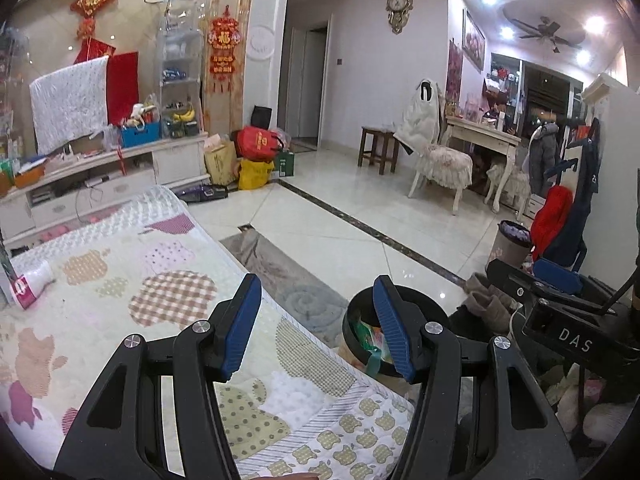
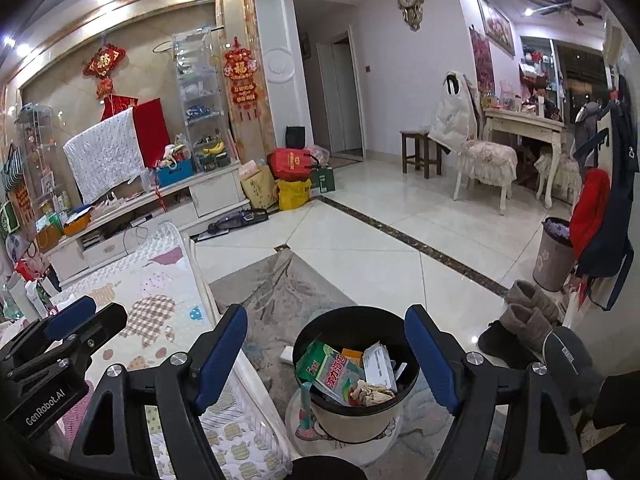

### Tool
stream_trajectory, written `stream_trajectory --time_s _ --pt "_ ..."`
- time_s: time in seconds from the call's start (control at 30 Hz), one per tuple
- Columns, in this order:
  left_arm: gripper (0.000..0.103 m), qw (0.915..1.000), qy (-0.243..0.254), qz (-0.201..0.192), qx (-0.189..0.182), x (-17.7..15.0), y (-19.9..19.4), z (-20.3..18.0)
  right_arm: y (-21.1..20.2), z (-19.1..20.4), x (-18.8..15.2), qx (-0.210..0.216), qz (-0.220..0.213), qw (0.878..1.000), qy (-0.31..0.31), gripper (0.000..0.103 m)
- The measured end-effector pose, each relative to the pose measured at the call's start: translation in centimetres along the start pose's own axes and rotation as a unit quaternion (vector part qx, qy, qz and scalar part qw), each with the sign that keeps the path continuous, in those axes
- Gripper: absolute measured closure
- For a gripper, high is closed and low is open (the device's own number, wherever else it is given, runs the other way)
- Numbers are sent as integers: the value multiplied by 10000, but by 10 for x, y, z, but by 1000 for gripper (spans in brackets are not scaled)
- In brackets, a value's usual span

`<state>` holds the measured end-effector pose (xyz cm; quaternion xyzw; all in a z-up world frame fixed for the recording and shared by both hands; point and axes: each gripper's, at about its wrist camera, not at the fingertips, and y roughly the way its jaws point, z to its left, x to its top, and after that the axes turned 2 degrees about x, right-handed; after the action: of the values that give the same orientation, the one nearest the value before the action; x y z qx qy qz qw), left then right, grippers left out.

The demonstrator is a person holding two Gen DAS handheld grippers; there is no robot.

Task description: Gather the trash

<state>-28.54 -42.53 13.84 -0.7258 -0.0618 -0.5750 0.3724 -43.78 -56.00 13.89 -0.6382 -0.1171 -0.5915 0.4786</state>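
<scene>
A round trash bin (image 2: pixel 352 420) with a black rim stands on the rug beside the quilted surface. It holds a green packet (image 2: pixel 332 368), a white box (image 2: pixel 380 364) and crumpled tissue (image 2: pixel 370 394). My right gripper (image 2: pixel 326 320) hangs above the bin, open, with nothing between its blue pads. My left gripper (image 1: pixel 316 292) is over the edge of the quilt (image 1: pixel 168 280), open and empty; the bin (image 1: pixel 426 300) shows behind its right finger. A white bottle with a pink label (image 1: pixel 32 284) lies on the quilt at far left. A small white item (image 2: pixel 287 354) lies on the rug by the bin.
A second bin (image 2: pixel 556 256) stands by hanging coats at the right, with brown boots (image 2: pixel 528 320) near it. A grey rug (image 2: pixel 280 288) lies on the tiled floor. A cluttered TV cabinet (image 2: pixel 208 196), bags and a chair (image 2: pixel 486 168) line the far walls.
</scene>
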Motion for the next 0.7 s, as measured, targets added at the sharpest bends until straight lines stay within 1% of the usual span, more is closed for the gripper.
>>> stream_trajectory --time_s 0.3,0.5,0.7 --pt "46 9999 -132 7 18 -1 -4 8 -7 9 4 -40 -112 9998 -155 24" --pt "46 9999 -126 -59 10 0 -7 5 -7 11 3 -59 -104 9998 -173 24" --pt "46 9999 -102 -3 32 -3 -3 6 -6 11 4 -51 -72 9998 -176 24"
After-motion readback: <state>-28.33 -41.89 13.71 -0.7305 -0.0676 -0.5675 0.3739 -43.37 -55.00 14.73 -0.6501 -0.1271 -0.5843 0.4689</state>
